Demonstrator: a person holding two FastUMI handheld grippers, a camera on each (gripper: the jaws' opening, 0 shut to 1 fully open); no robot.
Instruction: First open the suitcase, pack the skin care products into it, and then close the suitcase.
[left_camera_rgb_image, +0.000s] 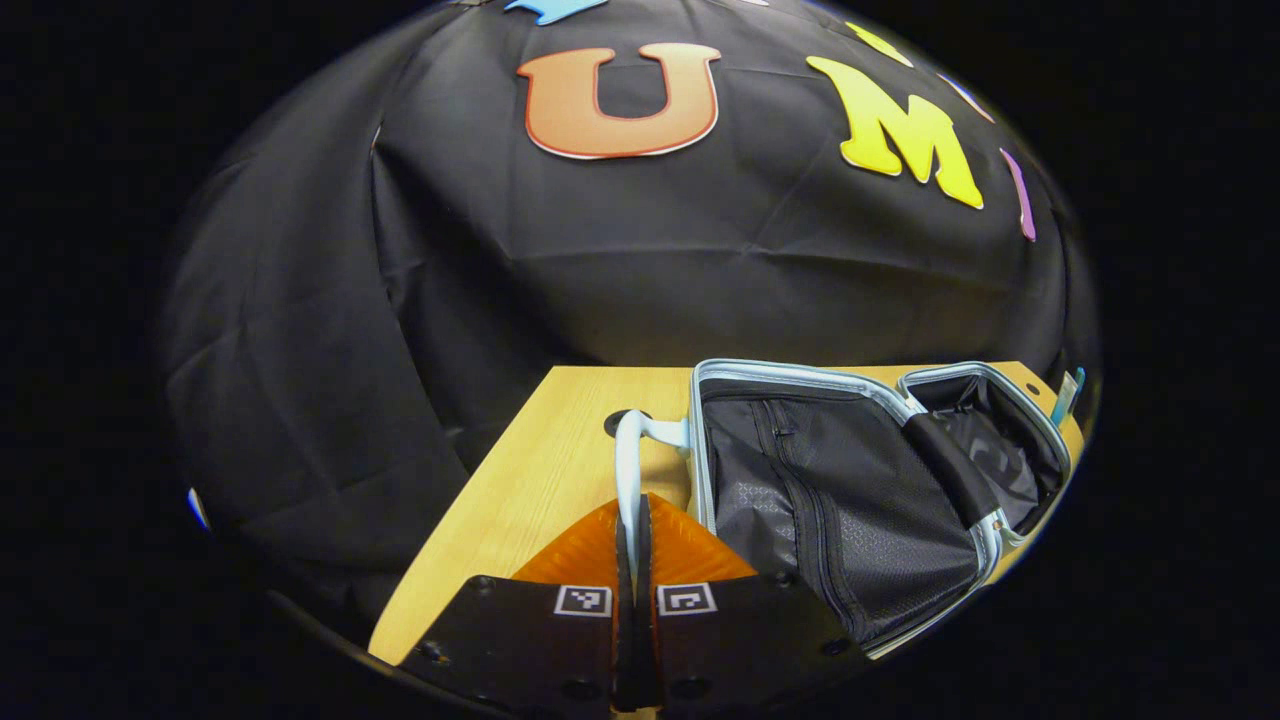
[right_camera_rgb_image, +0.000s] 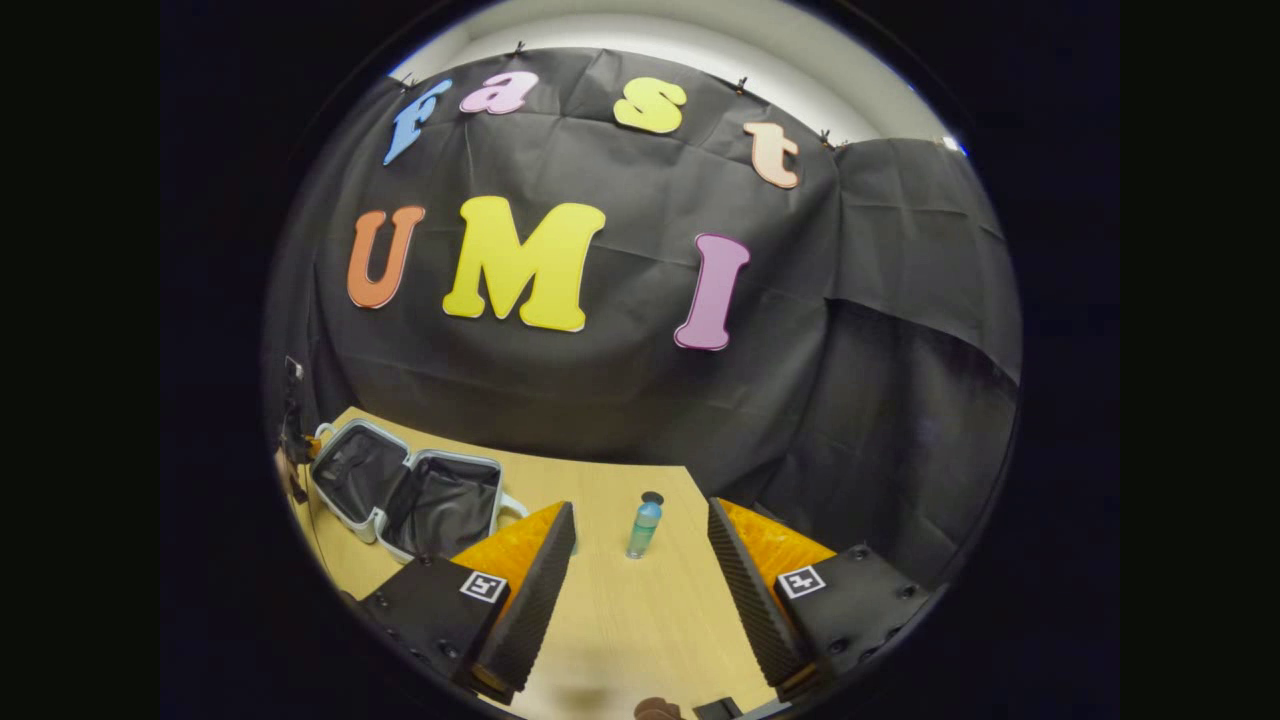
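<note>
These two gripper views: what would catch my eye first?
An open suitcase lies flat on the wooden table, its dark lining showing. The left tongs are shut on its pale handle. In the right gripper view a small blue bottle stands upright between the open right tongs, farther off.

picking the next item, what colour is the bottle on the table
Blue-green with a dark cap: the bottle, clearest in the right gripper view.
</note>
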